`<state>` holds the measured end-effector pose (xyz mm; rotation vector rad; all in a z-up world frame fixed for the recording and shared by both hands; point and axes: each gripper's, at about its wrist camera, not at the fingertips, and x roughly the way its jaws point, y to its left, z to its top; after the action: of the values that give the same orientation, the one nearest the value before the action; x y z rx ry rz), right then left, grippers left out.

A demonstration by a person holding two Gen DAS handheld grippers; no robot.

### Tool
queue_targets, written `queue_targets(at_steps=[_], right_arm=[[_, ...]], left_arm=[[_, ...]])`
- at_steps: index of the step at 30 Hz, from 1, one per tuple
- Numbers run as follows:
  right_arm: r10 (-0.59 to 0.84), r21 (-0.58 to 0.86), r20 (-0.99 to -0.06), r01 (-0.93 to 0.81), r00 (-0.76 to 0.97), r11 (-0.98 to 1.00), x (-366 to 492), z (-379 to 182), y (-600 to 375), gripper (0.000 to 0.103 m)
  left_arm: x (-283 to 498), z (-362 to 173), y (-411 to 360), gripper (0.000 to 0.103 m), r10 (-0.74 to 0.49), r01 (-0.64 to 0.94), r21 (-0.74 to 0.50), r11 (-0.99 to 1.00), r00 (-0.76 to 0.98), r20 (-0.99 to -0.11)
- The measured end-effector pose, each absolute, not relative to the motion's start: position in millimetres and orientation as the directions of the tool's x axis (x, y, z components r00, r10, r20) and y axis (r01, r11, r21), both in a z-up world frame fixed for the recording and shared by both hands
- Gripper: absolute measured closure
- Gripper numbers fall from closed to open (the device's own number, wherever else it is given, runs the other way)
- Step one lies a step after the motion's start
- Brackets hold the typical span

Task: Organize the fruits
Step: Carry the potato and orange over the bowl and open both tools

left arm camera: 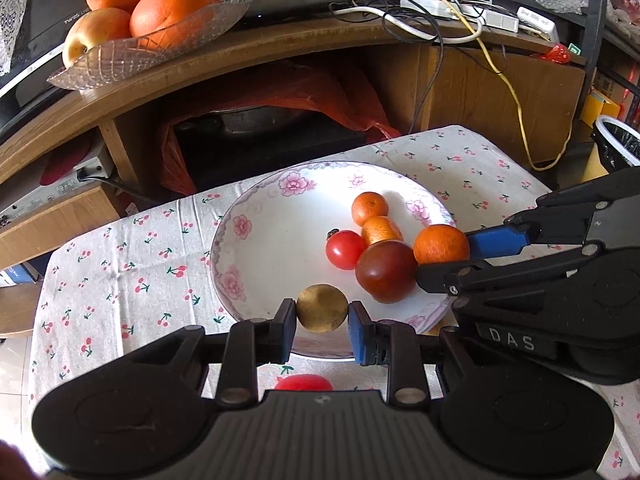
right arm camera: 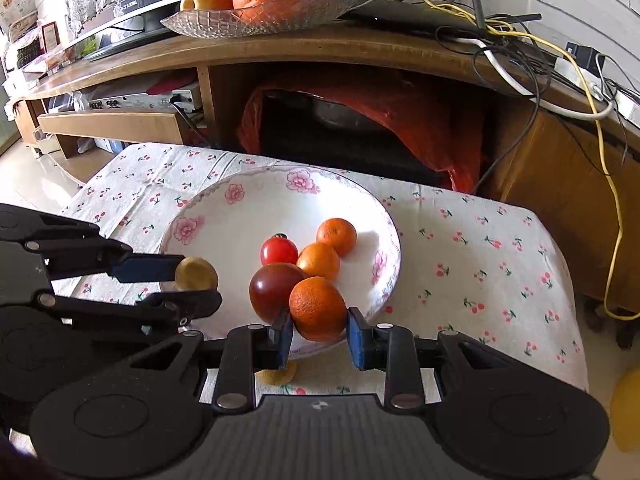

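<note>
A white flowered plate point(left arm camera: 256, 216) point(right arm camera: 240, 216) stands on the cherry-print cloth. In it lie two small oranges point(left arm camera: 370, 209) point(right arm camera: 337, 236), a red tomato point(left arm camera: 345, 249) point(right arm camera: 279, 250) and a dark red tomato point(left arm camera: 386, 271) point(right arm camera: 274, 290). My left gripper point(left arm camera: 322, 322) point(right arm camera: 196, 284) is shut on a small yellow-brown fruit point(left arm camera: 322, 308) point(right arm camera: 197, 275) above the plate's near rim. My right gripper point(right arm camera: 319, 336) point(left arm camera: 444, 258) is shut on an orange point(right arm camera: 317, 308) point(left arm camera: 441, 245) at the plate's right side, touching the dark tomato.
A red fruit point(left arm camera: 303, 383) lies on the cloth under my left gripper. A yellowish fruit point(right arm camera: 278, 374) lies under my right gripper. A wooden TV cabinet point(left arm camera: 280, 52) behind holds a glass dish of large oranges point(left arm camera: 168, 8) and cables. A bin point(left arm camera: 618, 146) stands at right.
</note>
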<state>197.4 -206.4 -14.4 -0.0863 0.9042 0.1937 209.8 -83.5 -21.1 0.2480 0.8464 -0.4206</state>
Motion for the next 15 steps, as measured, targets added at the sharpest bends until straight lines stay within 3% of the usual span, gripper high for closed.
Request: queue_targets(at_steps=[15], right_arm=[[0.194,0.067,-0.759,-0.221,0.622,0.973,216,-13,-205,0.078]], left_arm=[[223,-31,-79,0.066,-0.255,0.434,0.028,0.9,0.579,-0.774]])
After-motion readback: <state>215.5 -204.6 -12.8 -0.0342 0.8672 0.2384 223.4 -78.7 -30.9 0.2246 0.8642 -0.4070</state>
